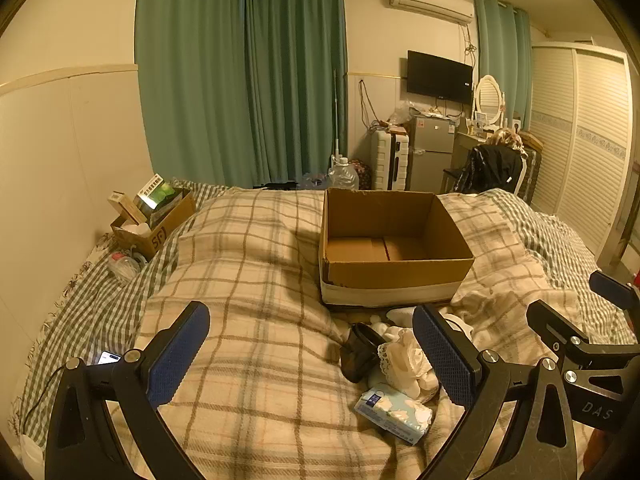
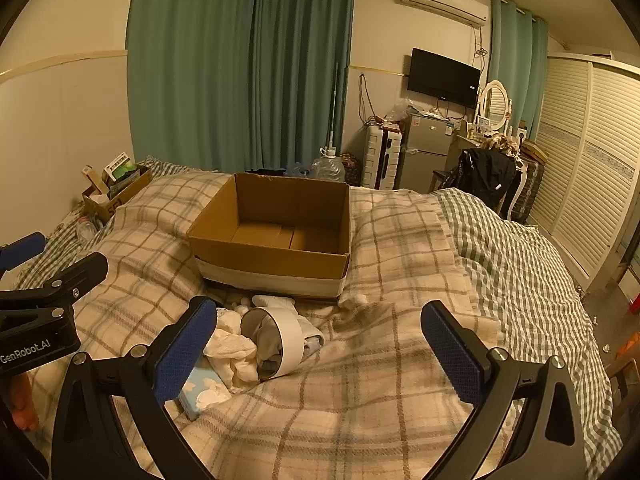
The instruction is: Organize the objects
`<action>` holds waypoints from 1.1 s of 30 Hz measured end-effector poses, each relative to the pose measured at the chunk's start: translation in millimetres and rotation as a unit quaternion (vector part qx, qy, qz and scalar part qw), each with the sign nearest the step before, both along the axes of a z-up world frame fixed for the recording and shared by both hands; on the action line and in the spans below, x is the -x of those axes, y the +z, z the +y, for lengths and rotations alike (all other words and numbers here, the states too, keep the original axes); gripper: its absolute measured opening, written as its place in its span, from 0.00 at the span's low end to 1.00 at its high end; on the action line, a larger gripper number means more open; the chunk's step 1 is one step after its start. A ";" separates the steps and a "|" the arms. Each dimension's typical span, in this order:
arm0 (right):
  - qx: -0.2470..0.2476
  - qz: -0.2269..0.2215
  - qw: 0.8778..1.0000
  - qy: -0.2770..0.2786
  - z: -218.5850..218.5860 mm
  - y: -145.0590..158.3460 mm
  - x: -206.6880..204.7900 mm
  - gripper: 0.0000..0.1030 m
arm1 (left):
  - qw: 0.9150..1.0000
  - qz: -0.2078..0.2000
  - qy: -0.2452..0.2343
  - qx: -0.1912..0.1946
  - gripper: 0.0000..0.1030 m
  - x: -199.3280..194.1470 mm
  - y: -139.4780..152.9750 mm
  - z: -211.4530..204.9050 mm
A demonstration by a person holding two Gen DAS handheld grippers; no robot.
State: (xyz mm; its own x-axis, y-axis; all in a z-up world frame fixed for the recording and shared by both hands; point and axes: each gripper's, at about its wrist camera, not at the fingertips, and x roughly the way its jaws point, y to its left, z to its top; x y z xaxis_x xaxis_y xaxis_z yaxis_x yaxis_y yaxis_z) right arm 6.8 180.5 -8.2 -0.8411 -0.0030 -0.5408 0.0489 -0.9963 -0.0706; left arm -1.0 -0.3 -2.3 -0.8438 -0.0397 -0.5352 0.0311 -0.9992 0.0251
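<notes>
We hold both grippers above the near part of the bed (image 2: 400,360), side by side. Our left gripper (image 1: 310,354) has its fingers spread wide with nothing between them, and our right gripper (image 2: 320,346) is spread the same way, also holding nothing.

A cardboard box (image 1: 394,240) sits open on the plaid blanket (image 1: 248,264) around the middle of the bed, and we see nothing inside it. Just in front of its near wall lies a small heap of things on the blanket. A white fan (image 2: 280,340) lies tipped on its side, touching crumpled white cloth (image 2: 232,350). A dark pouch (image 1: 360,350) lies beside the cloth on the left. A pale blue tissue pack (image 1: 394,412) is nearest to us, just beside the cloth.

At the far left corner of the bed, against the wall, stands a smaller box (image 1: 154,224) with cartons upright in it. A phone (image 1: 108,357) with a lit screen lies near the left edge.
</notes>
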 end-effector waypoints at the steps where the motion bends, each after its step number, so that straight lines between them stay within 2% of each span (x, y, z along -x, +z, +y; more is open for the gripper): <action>1: 0.000 0.000 1.000 0.000 0.1 -0.2 0.0 0.99 | 1.000 0.000 0.000 0.000 1.00 -0.1 -0.1 0.2; 33: -0.015 0.007 1.000 0.015 -15.5 15.6 -16.3 0.95 | 1.000 0.020 -0.006 -0.006 1.00 -13.3 8.7 -1.1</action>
